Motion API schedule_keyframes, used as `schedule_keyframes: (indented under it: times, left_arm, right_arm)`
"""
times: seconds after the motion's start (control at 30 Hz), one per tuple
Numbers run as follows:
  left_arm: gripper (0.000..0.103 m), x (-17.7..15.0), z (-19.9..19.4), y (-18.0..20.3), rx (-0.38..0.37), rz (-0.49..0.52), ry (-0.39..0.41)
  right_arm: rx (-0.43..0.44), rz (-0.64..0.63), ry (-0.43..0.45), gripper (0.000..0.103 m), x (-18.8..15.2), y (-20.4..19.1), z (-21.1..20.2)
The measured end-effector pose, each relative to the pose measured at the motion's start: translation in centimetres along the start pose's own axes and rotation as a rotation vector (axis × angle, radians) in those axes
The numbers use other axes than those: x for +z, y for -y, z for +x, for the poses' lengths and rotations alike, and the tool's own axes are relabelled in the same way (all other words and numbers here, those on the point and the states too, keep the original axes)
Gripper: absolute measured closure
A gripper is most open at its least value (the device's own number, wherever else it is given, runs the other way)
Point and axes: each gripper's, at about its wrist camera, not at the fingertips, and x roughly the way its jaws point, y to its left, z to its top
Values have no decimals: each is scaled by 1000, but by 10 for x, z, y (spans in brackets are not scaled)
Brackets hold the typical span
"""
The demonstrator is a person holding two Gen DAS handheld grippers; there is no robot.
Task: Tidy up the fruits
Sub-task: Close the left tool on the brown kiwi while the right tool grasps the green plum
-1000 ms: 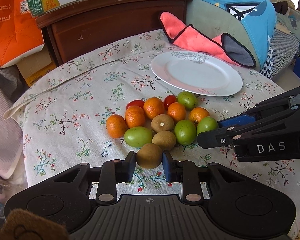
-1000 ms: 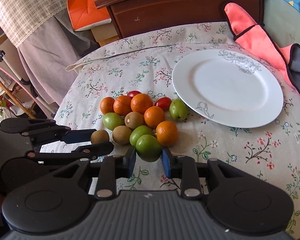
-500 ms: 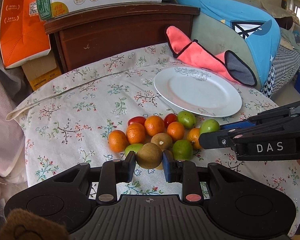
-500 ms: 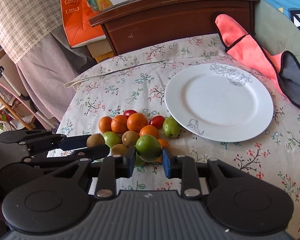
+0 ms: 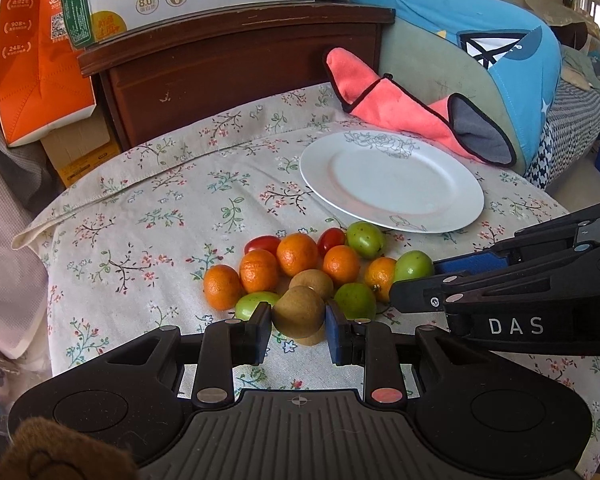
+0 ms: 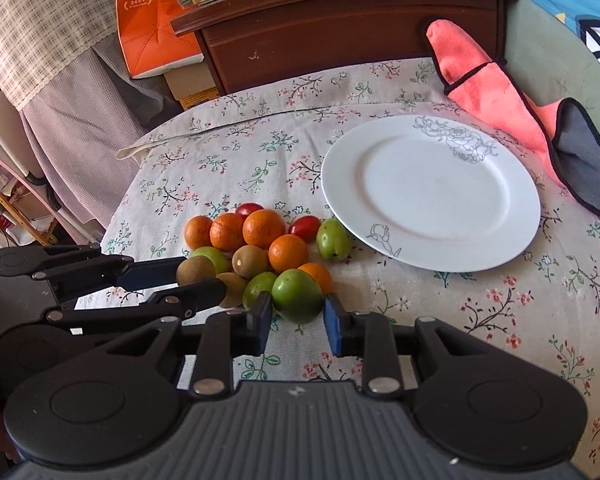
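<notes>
We have lifted both fruits off the table's near edge: our left gripper (image 5: 299,321) clamps a kiwi (image 5: 299,312), our right gripper (image 6: 297,309) a green plum (image 6: 297,295), nearer the plate (image 6: 500,184).

Glossy glazed plate (image 6: 500,240) on a matt floral cloth (image 6: 228,160); fuzzy matt kiwi (image 5: 298,312), smooth shiny green fruit (image 6: 297,295)

Right gripper (image 6: 296,322) clamping green fruit (image 6: 297,295), white plate (image 6: 500,248) beyond

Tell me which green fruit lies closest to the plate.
The green fruit beside the red tomato, nearly touching the plate rim; the other green ones sit nearer the tongs.
</notes>
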Motion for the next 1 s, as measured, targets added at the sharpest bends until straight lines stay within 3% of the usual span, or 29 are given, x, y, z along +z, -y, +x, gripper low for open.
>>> schedule_keyframes:
  times: [0.77,1.0]
  left_arm:
    - [77,11,4,3,21,-46,19]
    - [77,29,7,1,-12,-84,48]
  right_arm:
    - [-49,5,5,75,2,4,-1]
    - [-51,19,27,75,9,9,-6]
